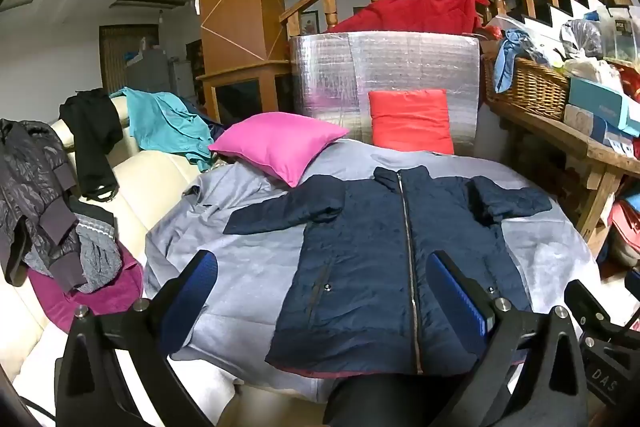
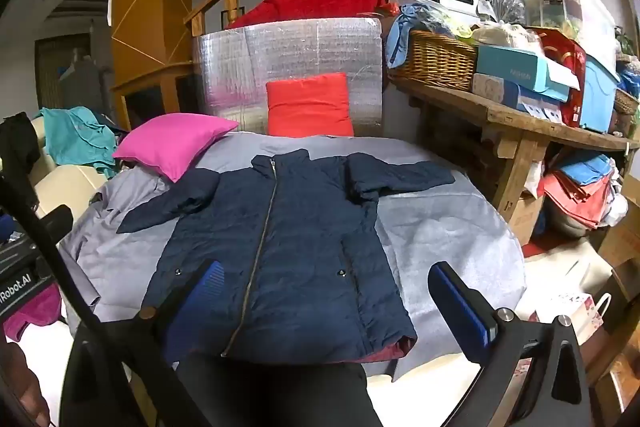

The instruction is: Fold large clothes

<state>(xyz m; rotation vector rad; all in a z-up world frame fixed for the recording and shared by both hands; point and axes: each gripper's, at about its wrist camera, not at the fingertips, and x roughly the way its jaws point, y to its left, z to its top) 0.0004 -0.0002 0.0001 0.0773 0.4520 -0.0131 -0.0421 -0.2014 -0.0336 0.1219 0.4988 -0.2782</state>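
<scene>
A navy quilted jacket [image 1: 384, 267] lies flat and zipped on a grey sheet [image 1: 240, 267], collar far, hem near, both sleeves spread out. It also shows in the right wrist view [image 2: 288, 251] on the same sheet [image 2: 440, 235]. My left gripper [image 1: 324, 291] is open and empty, held above the jacket's lower half. My right gripper [image 2: 328, 299] is open and empty, above the jacket's hem and right side. Neither gripper touches the jacket.
A pink pillow [image 1: 280, 143] and a red cushion [image 1: 410, 119] lie beyond the collar, before a silver foil panel [image 1: 384, 75]. Clothes pile on a cream sofa [image 1: 132, 167] at left. A cluttered wooden table [image 2: 520, 123] with a wicker basket [image 2: 436, 59] stands at right.
</scene>
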